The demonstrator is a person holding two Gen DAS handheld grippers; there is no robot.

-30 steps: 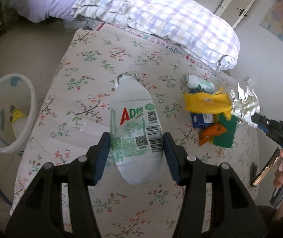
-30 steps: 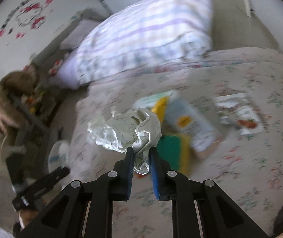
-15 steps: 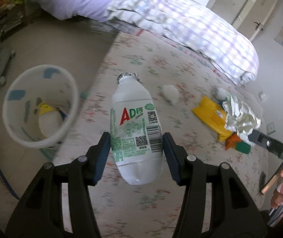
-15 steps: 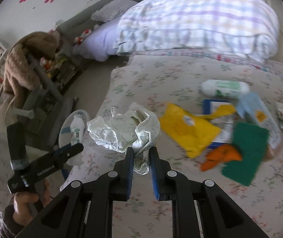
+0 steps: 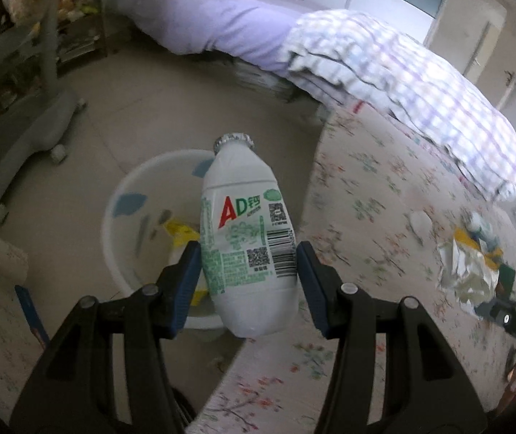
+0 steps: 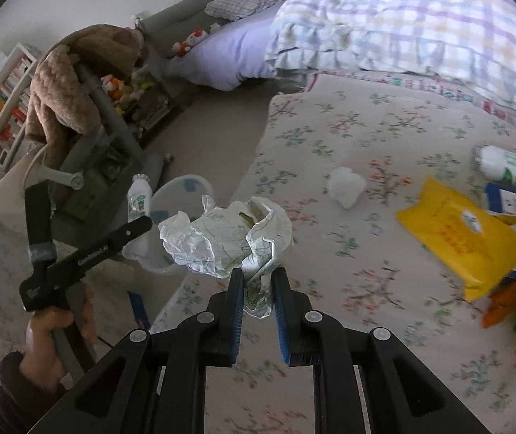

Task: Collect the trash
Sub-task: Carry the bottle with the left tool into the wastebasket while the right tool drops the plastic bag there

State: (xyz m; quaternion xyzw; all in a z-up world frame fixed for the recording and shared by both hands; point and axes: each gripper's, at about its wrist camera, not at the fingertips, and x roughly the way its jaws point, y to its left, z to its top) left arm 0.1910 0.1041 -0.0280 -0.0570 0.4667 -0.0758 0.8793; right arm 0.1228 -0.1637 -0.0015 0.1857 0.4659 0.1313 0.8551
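Observation:
A white plastic bottle (image 5: 247, 231) with a red "AD" label sits between the blue pads of my left gripper (image 5: 245, 253). The jaws are opening, but the pads still touch the bottle's sides. It hangs over the white bin (image 5: 124, 224) on the floor, which holds a yellow scrap. My right gripper (image 6: 258, 282) is shut on a crumpled sheet of paper (image 6: 229, 238) above the left edge of the floral bed cover (image 6: 330, 137). The right wrist view also shows the bottle (image 6: 139, 195), the bin (image 6: 182, 184) and a hand (image 6: 48, 329) on the left tool.
On the bed lie a yellow bag (image 6: 460, 231), a white wad of tissue (image 6: 346, 184), another white bottle (image 6: 511, 170) and orange and green items (image 6: 511, 300). A folded plaid duvet (image 6: 402, 25) lies behind. A grey frame with a brown plush (image 6: 77, 72) stands beside the bin.
My left gripper has carried the bottle leftward from above the bed to above the bin. My right gripper has followed with the paper toward the bed's left edge.

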